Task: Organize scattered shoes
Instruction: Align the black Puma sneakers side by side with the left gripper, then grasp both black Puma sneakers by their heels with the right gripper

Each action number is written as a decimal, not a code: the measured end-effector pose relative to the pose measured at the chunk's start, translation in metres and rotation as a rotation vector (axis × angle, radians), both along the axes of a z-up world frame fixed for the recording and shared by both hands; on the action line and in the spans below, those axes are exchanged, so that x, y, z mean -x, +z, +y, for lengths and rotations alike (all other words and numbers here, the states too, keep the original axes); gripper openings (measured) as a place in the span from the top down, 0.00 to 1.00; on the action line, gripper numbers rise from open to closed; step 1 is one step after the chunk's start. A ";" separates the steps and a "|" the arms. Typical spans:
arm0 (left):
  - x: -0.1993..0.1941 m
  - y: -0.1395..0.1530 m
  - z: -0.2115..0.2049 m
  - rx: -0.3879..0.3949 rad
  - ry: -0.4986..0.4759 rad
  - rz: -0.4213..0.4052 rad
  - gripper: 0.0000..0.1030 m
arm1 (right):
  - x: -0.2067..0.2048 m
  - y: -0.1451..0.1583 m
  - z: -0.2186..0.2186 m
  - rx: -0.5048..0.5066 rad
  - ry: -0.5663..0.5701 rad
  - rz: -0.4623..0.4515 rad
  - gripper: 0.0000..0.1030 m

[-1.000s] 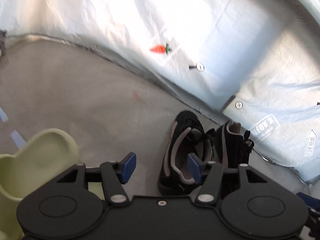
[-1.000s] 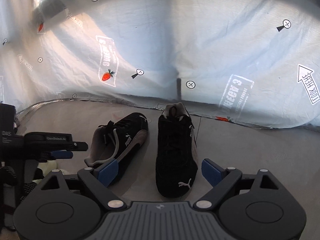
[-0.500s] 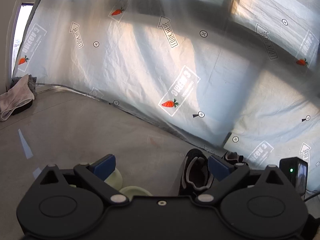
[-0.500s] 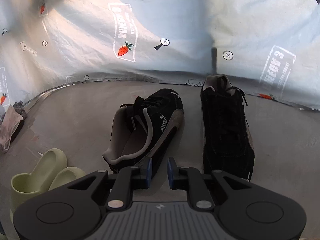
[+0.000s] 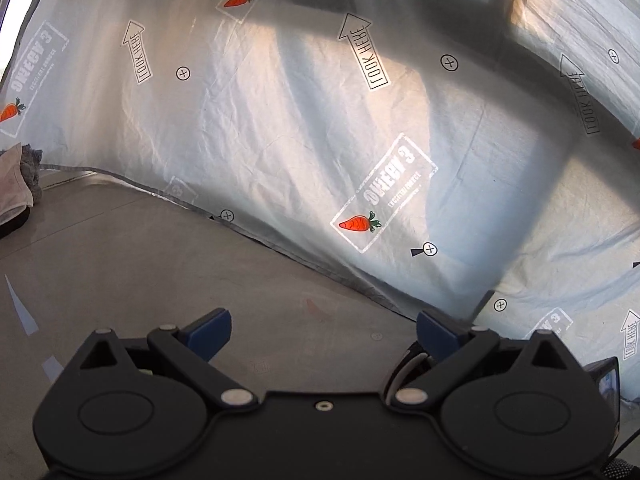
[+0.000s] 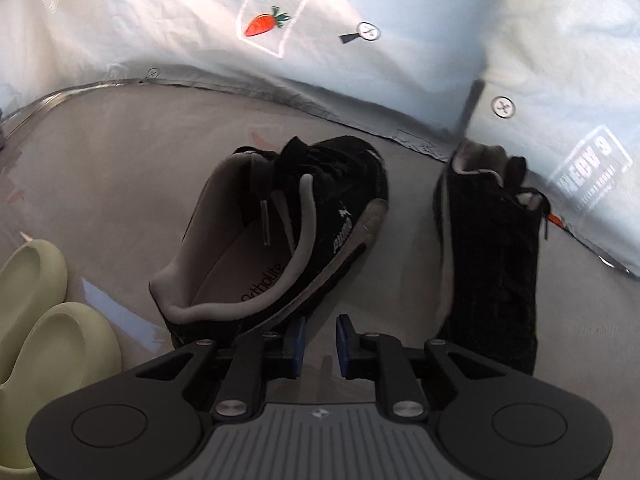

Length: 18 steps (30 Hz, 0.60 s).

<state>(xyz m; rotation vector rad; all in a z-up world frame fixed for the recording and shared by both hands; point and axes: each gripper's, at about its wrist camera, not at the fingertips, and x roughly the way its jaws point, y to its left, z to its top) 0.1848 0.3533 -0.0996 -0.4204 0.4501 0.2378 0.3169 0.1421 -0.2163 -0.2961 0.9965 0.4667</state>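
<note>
Two black sneakers lie on the grey floor in the right wrist view. One sneaker (image 6: 280, 236) leans on its side with its grey-lined opening towards me; the other sneaker (image 6: 492, 264) stands upright to the right, by the sheet's hem. My right gripper (image 6: 320, 340) is shut with nothing between its pads and hovers just off the leaning sneaker's heel. A pair of pale green slippers (image 6: 44, 320) sits at lower left. My left gripper (image 5: 323, 330) is open wide and empty over bare floor. A sliver of a black sneaker (image 5: 408, 364) shows behind its right finger.
A white printed sheet (image 5: 320, 140) hangs as the backdrop and meets the floor along a curved hem. A bundle of cloth (image 5: 14, 188) lies at the far left. Part of a black device (image 5: 604, 380) shows at the lower right of the left wrist view.
The right gripper shut empty and sank towards the leaning sneaker. The left gripper opened wider and swung up and away, so the sneakers and slippers dropped out of its view.
</note>
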 end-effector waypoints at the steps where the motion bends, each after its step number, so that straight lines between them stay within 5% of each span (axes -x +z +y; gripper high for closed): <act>1: -0.001 -0.003 0.002 0.001 -0.004 0.008 0.03 | -0.001 0.000 0.009 -0.029 0.033 0.009 0.80; 7: -0.013 -0.015 0.009 -0.023 -0.015 0.069 0.03 | -0.008 0.018 0.046 -0.200 0.255 -0.052 0.76; 9: -0.022 -0.019 0.013 -0.021 -0.011 0.118 0.03 | -0.013 0.037 0.037 -0.276 0.297 -0.108 0.55; 11: -0.025 -0.022 0.018 0.000 -0.008 0.111 0.03 | -0.018 0.050 0.030 -0.326 0.324 -0.151 0.12; 12: -0.025 -0.024 0.019 0.014 -0.007 0.084 0.03 | -0.026 0.053 0.023 -0.329 0.355 -0.180 0.05; 18: -0.036 -0.024 0.017 0.049 -0.013 0.070 0.03 | -0.080 0.024 0.027 -0.147 0.621 -0.200 0.04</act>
